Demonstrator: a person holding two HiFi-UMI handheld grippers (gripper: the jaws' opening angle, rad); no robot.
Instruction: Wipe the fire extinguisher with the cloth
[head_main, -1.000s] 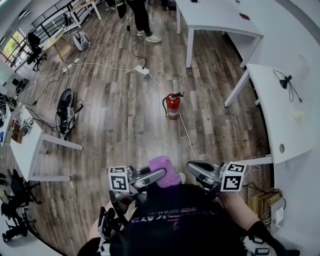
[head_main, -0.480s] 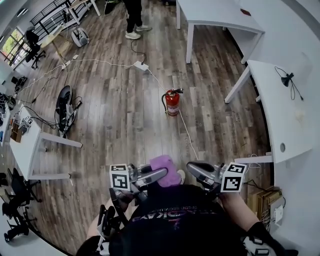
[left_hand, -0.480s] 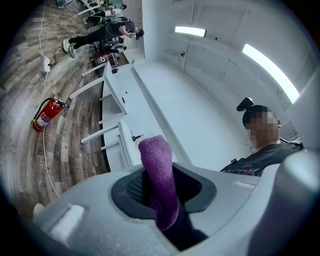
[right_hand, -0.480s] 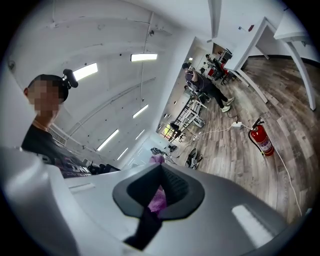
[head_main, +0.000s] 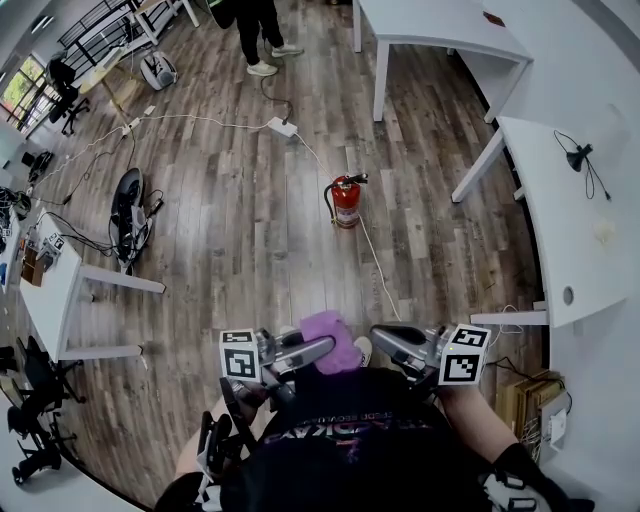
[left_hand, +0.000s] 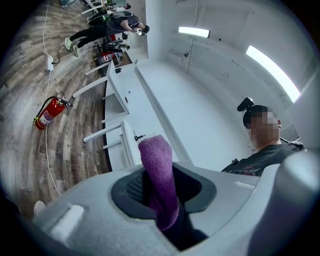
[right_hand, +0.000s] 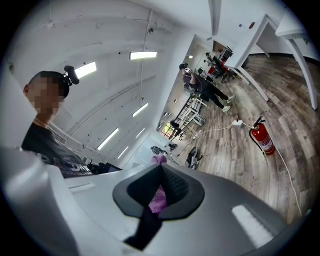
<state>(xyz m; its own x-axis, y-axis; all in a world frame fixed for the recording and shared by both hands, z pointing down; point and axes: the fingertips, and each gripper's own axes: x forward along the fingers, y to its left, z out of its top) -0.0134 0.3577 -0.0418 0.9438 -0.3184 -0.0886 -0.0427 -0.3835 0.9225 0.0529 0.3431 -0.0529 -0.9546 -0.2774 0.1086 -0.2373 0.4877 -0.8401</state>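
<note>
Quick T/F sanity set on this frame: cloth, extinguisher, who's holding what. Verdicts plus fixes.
1. The left gripper is closed on the purple cloth. True.
2. The cloth is touching the fire extinguisher. False: the extinguisher stands well ahead of both grippers, apart from the cloth.
3. The fire extinguisher stands upright on the wood floor. True.
4. The extinguisher's body is yellow. False: it is red, with a black hose and handle.
5. A white cable runs along the floor close by the extinguisher. True.
</note>
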